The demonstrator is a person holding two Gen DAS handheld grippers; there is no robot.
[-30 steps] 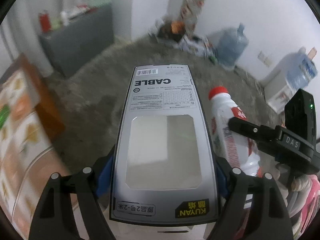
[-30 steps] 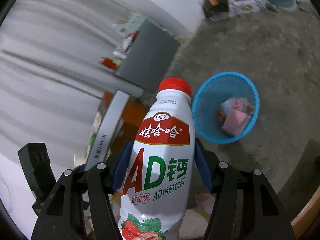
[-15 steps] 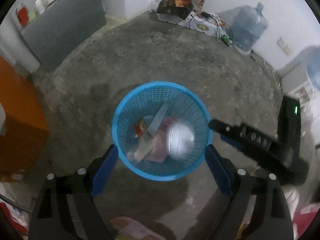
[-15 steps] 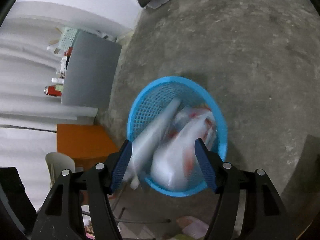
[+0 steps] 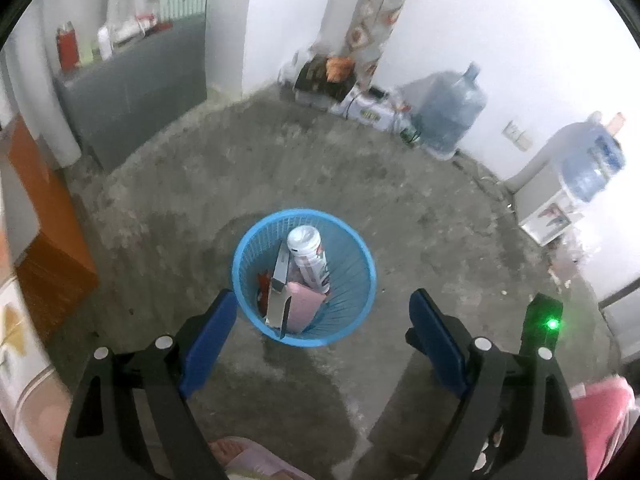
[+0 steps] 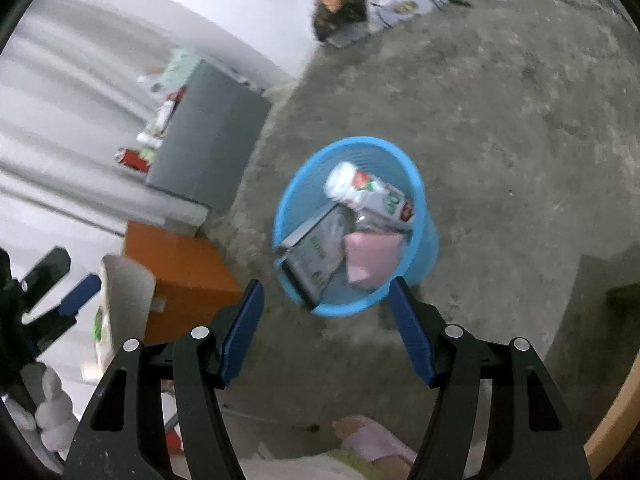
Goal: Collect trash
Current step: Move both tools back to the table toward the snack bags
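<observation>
Bottle (image 5: 307,258) and box (image 5: 279,286) lie in the bin (image 5: 352,312); both left gripper (image 5: 320,334) and right gripper (image 6: 326,320) fingers released, empty.

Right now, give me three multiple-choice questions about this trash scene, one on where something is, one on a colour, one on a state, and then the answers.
1. Where is the drink bottle?
A. Lying on the floor
B. Inside the basket
C. On the orange cabinet

2. What colour is the basket?
A. Blue
B. Red
C. Grey

3. How does the left gripper stand?
A. Shut on the bottle
B. Shut on the flat box
C. Open, nothing between its fingers

Answers:
1. B: the bottle leans inside the basket next to the flat box and a pink packet.
2. A: the mesh wall and rim are bright blue in both views.
3. C: its blue pads stand wide apart with only floor and basket seen between them; the right gripper is likewise empty.
</observation>
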